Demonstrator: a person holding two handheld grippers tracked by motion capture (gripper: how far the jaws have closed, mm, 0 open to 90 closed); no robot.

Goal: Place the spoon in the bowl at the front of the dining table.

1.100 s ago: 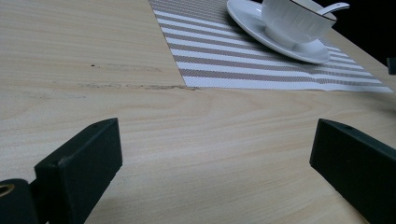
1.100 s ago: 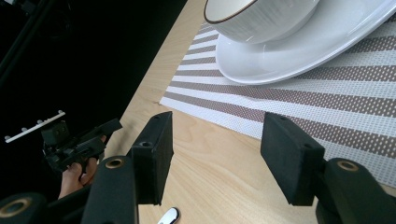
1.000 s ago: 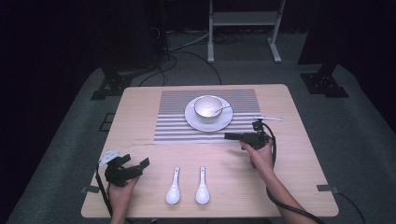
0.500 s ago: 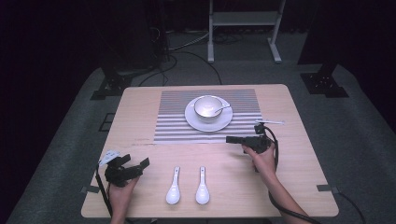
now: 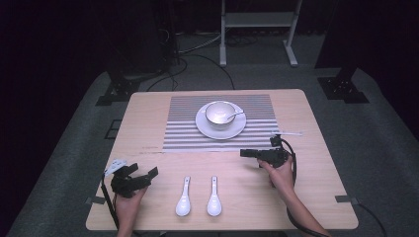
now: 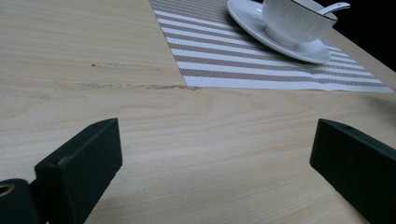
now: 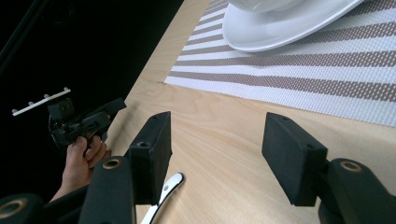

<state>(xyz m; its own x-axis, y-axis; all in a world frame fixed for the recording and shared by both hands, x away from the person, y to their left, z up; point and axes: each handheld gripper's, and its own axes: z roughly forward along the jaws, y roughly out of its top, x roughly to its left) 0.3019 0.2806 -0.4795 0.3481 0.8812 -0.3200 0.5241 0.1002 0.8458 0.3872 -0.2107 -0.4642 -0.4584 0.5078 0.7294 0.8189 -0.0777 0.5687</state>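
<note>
Nearest table point(image 5: 148, 123) edge: left claw point(image 5: 146, 176), released, jaws wide, empty; two white spoons point(image 5: 184, 197) side by side, just right of it. Mid-table, right: right claw point(image 5: 246, 153), released, empty, over bare wood. Farther back: striped placemat point(image 5: 183, 133) carrying saucer point(image 5: 237, 129), bowl point(image 5: 220, 112) with spoon inside.

Pale metal stand point(image 5: 257, 19), perhaps shelving, behind table point(image 5: 148, 113)

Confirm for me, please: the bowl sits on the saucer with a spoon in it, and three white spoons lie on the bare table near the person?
Not quite: two white spoons lie on the bare table, as the high view shows. The bowl does sit on the saucer with a spoon in it.
</note>
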